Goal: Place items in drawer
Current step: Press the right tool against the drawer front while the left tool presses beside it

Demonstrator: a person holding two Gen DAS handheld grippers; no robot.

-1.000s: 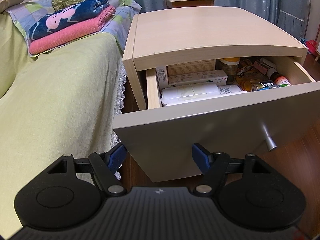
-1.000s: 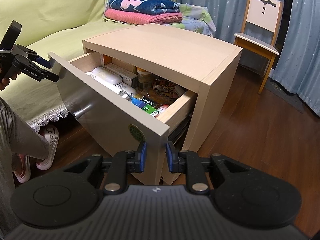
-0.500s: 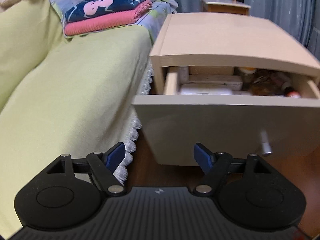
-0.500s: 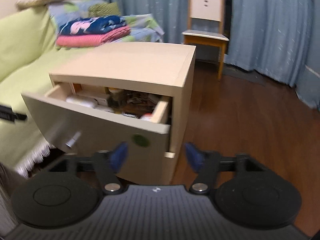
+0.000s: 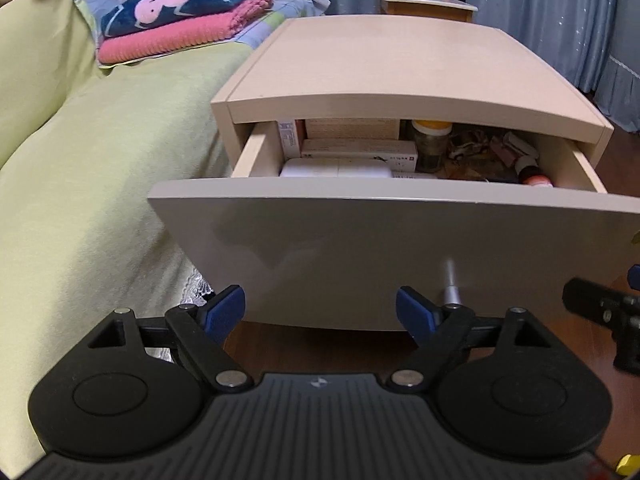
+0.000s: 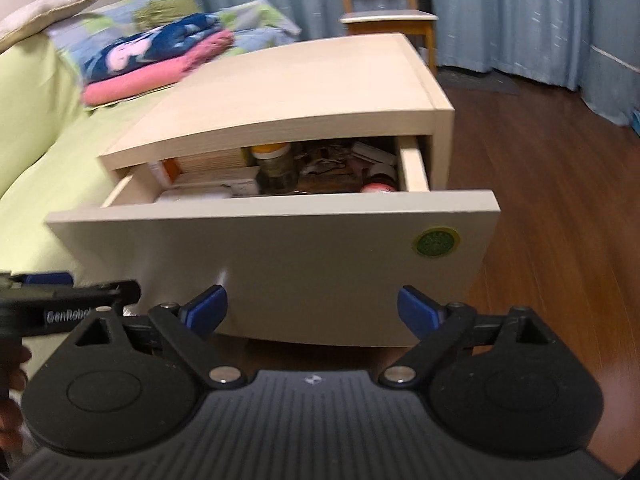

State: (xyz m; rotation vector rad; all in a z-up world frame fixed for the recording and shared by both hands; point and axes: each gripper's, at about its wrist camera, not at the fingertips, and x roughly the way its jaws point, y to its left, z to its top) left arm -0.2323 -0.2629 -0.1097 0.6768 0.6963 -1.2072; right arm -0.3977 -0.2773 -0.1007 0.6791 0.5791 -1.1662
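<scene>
The beige nightstand (image 5: 396, 68) (image 6: 296, 84) has its drawer (image 5: 400, 232) (image 6: 280, 264) pulled out, packed with boxes, a white case (image 5: 336, 169), a yellow-lidded jar (image 5: 431, 144) (image 6: 276, 168) and small clutter. A metal knob (image 5: 451, 282) sticks out of the drawer front. My left gripper (image 5: 320, 312) is open and holds nothing, just before the lower edge of the front. My right gripper (image 6: 312, 310) is open too, low before the same front. The left tool's tip also shows at the left of the right wrist view, as a black bar.
A bed with a green cover (image 5: 80, 184) lies left of the nightstand, folded pink and navy blankets (image 5: 184, 20) on it. A wooden chair (image 6: 384, 8) stands behind, before blue curtains. Wooden floor (image 6: 560, 200) spreads to the right. A green round sticker (image 6: 436, 242) marks the drawer front.
My right gripper went from nearly shut to wide open and swung round to face the drawer front. Both grippers dropped lower, so less of the drawer's inside shows.
</scene>
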